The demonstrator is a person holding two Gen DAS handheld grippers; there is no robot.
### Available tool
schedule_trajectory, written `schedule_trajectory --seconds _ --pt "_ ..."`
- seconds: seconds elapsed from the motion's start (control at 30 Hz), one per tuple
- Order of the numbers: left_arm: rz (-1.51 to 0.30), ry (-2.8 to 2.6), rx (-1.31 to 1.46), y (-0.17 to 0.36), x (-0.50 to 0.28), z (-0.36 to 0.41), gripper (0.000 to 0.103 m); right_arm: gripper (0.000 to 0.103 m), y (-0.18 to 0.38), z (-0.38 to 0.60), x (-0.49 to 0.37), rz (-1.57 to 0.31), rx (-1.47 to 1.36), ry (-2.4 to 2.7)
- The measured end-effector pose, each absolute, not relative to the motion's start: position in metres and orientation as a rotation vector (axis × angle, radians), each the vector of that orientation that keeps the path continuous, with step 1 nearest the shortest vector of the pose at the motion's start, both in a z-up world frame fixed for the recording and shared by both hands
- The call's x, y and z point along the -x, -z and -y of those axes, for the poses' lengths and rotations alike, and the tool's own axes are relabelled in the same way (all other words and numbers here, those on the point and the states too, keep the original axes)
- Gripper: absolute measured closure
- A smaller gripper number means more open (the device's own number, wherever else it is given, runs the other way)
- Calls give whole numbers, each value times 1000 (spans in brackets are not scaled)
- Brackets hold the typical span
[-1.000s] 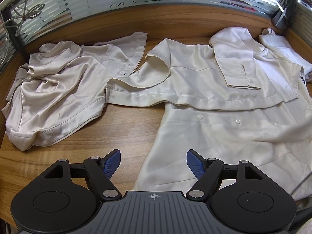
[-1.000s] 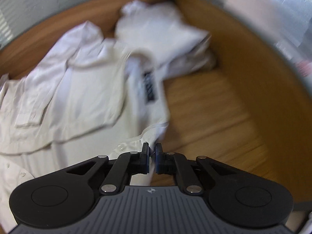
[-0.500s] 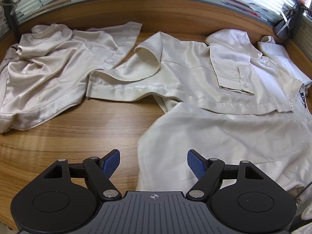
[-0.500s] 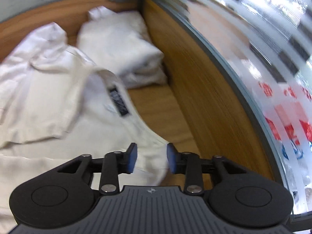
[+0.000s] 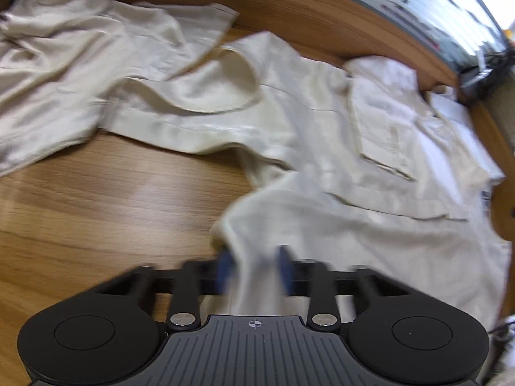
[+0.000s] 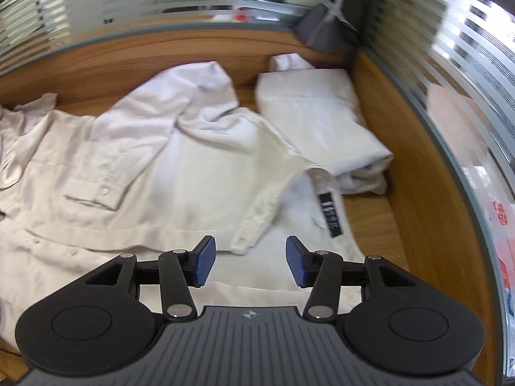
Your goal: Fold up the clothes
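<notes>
A cream button shirt (image 5: 322, 148) lies spread on the wooden table, one sleeve folded over its body. My left gripper (image 5: 254, 270) is blurred; its blue pads have closed in around the shirt's lower left hem corner, with cloth between them. In the right wrist view the same shirt (image 6: 180, 173) shows its collar label (image 6: 331, 214) and a folded cuff. My right gripper (image 6: 249, 265) is open and empty, hovering over the shirt near the collar.
A second crumpled cream garment (image 5: 64, 74) lies at the left. A folded white garment (image 6: 318, 122) sits at the back right corner. Wooden partition walls with striped glass (image 6: 418, 148) bound the table at back and right.
My left gripper has moved onto the shirt's hem corner and its jaws have narrowed around the cloth. My right gripper let go of the shirt edge, opened wide and pulled back.
</notes>
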State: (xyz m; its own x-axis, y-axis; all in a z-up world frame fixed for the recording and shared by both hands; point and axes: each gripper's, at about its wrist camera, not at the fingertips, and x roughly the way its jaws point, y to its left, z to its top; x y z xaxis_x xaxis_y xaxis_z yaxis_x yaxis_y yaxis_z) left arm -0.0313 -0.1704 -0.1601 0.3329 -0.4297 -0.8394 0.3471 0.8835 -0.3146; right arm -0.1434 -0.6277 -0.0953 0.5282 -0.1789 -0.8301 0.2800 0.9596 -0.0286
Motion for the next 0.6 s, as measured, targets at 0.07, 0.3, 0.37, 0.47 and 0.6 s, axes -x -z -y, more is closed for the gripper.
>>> schedule_trajectory --seconds 0.07,0.3,0.37,0.47,0.6 --pt "-1099 569 89 155 37 179 97 49 96 622 143 -984 -107 262" --pt "-992 831 0 127 72 233 96 49 106 616 152 -1021 -116 250" --pt "-989 911 -65 125 82 254 88 49 110 615 155 -1032 -118 249" --pt "-986 1015 -170 127 98 282 61 49 115 614 159 -1045 -124 248" --pt "-938 1067 -288 127 118 297 44 46 117 616 164 -1051 -136 252"
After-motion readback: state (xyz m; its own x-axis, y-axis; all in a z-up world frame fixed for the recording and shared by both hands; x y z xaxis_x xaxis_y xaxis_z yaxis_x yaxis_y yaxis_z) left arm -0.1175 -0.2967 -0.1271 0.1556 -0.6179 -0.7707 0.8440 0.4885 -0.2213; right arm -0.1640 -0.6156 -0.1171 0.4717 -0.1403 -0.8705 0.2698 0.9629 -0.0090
